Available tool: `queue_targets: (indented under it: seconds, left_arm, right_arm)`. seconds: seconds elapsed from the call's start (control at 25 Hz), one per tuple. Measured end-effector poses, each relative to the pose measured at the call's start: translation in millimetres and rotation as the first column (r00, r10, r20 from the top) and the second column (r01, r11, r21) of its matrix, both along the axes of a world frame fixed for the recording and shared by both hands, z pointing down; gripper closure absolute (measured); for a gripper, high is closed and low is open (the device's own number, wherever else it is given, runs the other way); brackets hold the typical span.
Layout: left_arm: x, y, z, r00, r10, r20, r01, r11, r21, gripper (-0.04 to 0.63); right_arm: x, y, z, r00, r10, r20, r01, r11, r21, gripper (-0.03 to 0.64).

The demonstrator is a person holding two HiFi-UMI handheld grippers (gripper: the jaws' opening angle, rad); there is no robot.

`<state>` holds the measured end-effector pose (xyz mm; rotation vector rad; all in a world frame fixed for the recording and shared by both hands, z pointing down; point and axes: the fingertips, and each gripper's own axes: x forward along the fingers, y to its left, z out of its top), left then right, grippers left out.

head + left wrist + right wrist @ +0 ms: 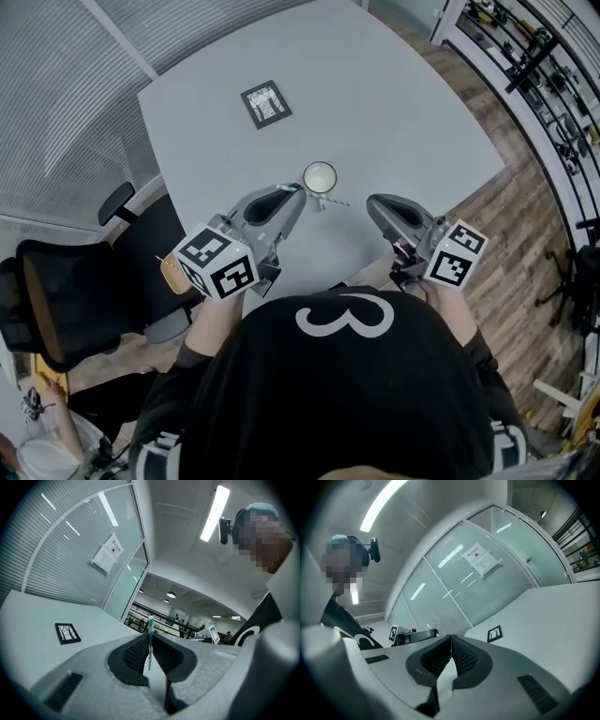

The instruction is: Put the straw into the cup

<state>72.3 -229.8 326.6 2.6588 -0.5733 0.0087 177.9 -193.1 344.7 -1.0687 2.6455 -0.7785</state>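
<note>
One striped straw (pixel 150 641) in left jaws; shirt (pixel 328 403) reads "3".

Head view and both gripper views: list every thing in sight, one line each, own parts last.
table: one, light grey, fills the middle of the head view
cup: one, white, upright on the table, just beyond the left gripper's tip
straw: one, white with teal stripes, between the left gripper's fingers
framed card: one, black frame, flat on the table beyond the cup
chair: one, black, on the floor left of the table
paper notice: one, white, on the glass wall
left gripper: grey, fingers closed on the straw
right gripper: grey, fingers together, empty
person's shirt: black, bottom of the head view
</note>
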Motion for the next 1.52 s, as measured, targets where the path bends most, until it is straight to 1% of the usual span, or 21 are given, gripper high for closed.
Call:
queue_targets:
  seconds: [0.32,0.72,0.88,1.28,1.52]
  left_arm:
    - [-6,-22,7,0.995,-0.104,-0.005,0.104,0.994,-0.017,0.560]
    - [-13,-43,11,0.977,-0.214,0.003,0.214,0.977,-0.018,0.560]
    - [-16,-50,20,0.967,-0.253,0.010,0.253,0.967,-0.034,0.560]
    - [-17,-61,40,0.954,-0.297,0.045,0.299,0.953,-0.052,0.560]
    - [-14,-66,54,0.949,-0.310,0.056,0.313,0.947,-0.076,0.560]
  right_arm:
    - [0,-23,11,0.997,-0.076,0.007,0.077,0.997,-0.020,0.601]
    - [0,-44,18,0.987,-0.158,0.017,0.159,0.987,-0.035,0.603]
    - [0,-51,24,0.983,-0.180,0.022,0.181,0.983,-0.043,0.601]
    - [-4,-63,36,0.974,-0.224,0.031,0.225,0.972,-0.070,0.601]
    - [-1,-67,48,0.971,-0.236,0.032,0.238,0.967,-0.093,0.601]
